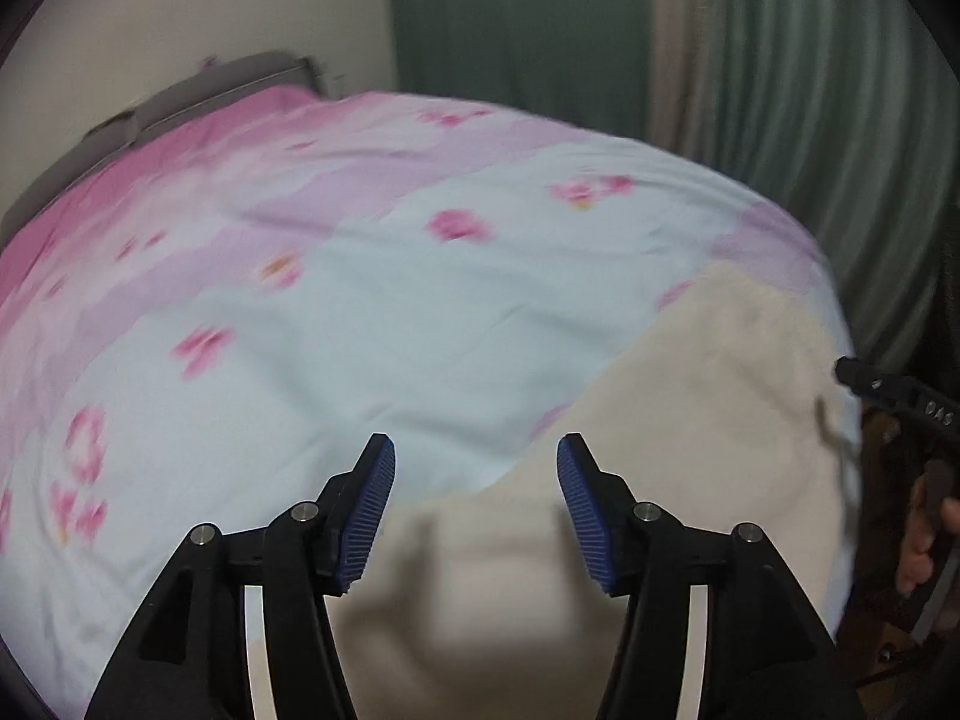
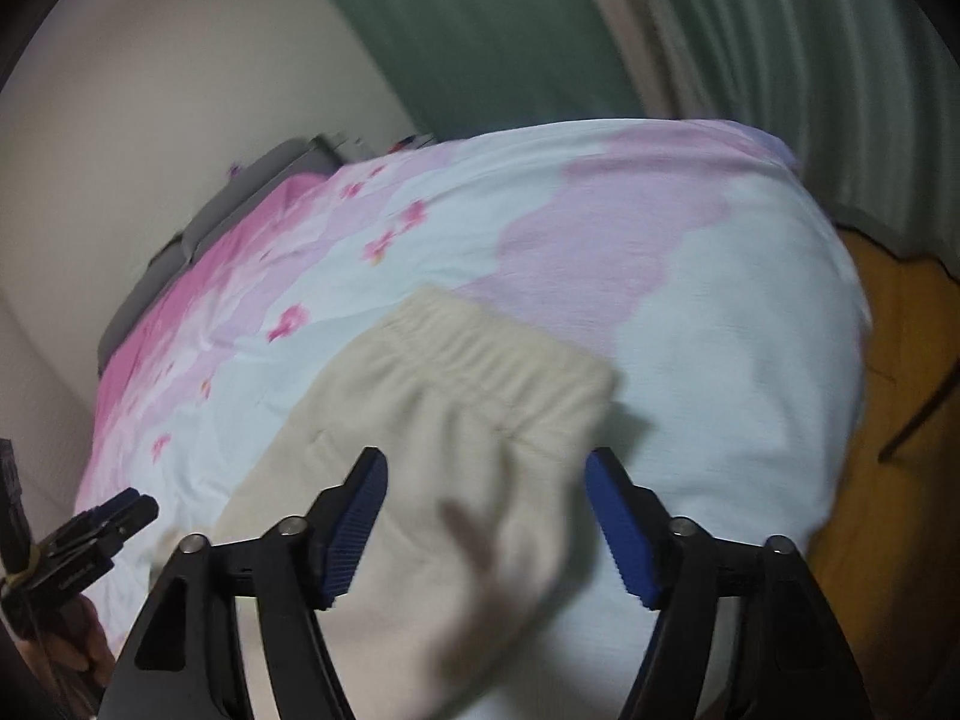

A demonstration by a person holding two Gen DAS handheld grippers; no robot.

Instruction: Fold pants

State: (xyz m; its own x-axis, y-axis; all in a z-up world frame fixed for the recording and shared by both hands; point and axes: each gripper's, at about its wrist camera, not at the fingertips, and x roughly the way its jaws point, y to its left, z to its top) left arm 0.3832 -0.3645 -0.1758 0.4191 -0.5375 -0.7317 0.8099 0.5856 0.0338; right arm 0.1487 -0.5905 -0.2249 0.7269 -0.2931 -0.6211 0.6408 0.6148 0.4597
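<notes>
Right wrist view: cream sweatpants (image 2: 444, 420) lie on the bed (image 2: 750, 360), which is covered by a pale blue and pink floral bedsheet (image 2: 600, 228). The gathered elastic waistband (image 2: 498, 354) points away from the camera, towards the far side of the mattress. The right tool (image 2: 486, 516) hovers above the seat of the garment with its blue pads set wide and nothing between them. The left tool (image 1: 476, 510) is likewise wide and empty, poised over the cream fabric near the bed's near edge; from the right camera it shows at the lower left margin (image 2: 114, 516), and the right tool shows at the right margin of the left view (image 1: 894, 396). Both pictures are motion-blurred, so cloth edges and seams are indistinct, and the leg ends fall outside both views. Judgement: the garment appears at least partly laid out and neither tool has hold of it, so the step in hand looks like an approach for a grasp ahead of a fold; how many folds are already made cannot be told. The next move calls for each tool to descend on an edge of the cloth, pinch all layers together, and lift evenly so the fabric does not bunch. No containers are visible in either view. A green curtain (image 2: 480, 30) hangs behind the bed and a wooden floor (image 2: 888, 420) shows to the right.
</notes>
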